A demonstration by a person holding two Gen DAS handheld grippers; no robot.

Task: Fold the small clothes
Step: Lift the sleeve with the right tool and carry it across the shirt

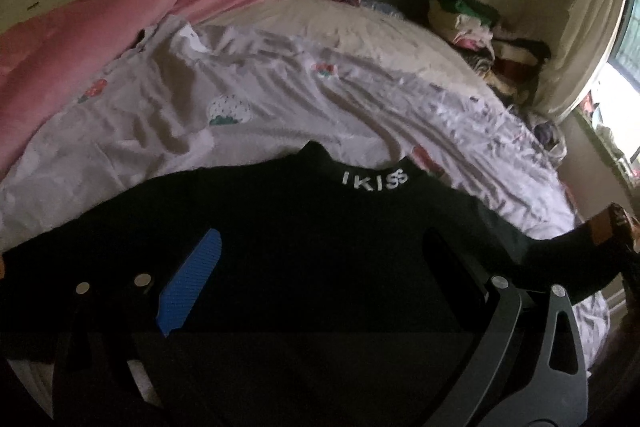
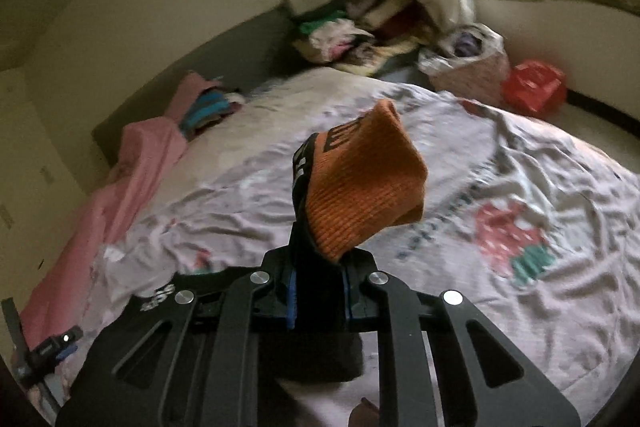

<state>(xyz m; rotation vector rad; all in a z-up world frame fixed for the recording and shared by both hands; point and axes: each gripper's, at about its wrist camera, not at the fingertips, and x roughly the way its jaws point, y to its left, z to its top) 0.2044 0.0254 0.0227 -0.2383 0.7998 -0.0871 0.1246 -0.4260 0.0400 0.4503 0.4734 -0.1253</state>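
Right hand-held gripper (image 2: pixel 318 301) is pinched tight on the black sleeve with an orange knit cuff (image 2: pixel 360 183), and the cuff sticks up past its blue pads. Left hand-held gripper (image 1: pixel 308 275) has its fingers spread wide over the black top with white letters on the collar (image 1: pixel 288 219), which lies flat on the bed's wrinkly white sheet with strawberry prints (image 1: pixel 280 87). Farther back is a pink blanket (image 1: pixel 120 27). Piles of mixed clothes (image 2: pixel 360 31) sit by the wall.
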